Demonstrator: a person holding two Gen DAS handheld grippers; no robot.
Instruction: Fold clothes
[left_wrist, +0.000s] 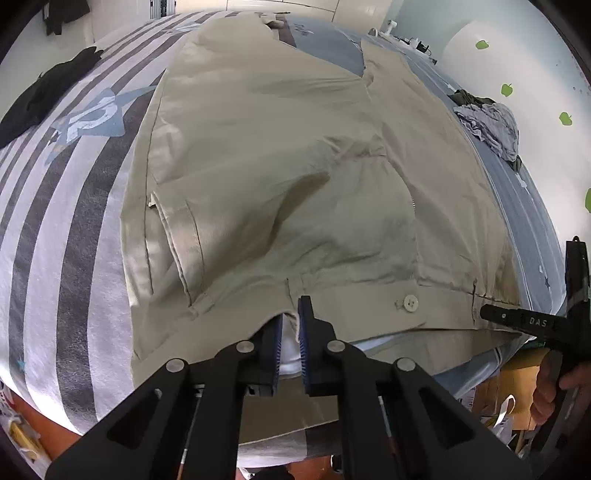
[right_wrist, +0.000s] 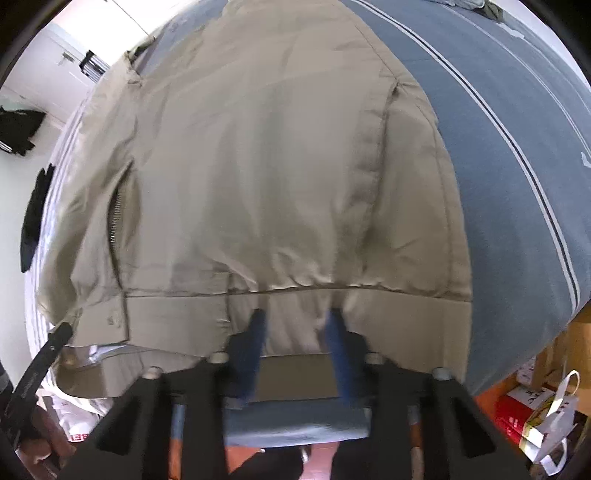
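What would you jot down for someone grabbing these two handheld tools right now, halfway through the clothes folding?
Left tool: shut on the waistband of the khaki trousers, left of the button.
Right tool: closed on the same waistband further right, though its view is blurred, so check the hold.
Trousers: spread flat, front up, on the bed, waist at the near edge, legs running away.
Done: trousers laid out and gripped at the waist. No fold made yet.
Left: fold the trousers. A grey crumpled garment and a dark garment also lie on the bed.
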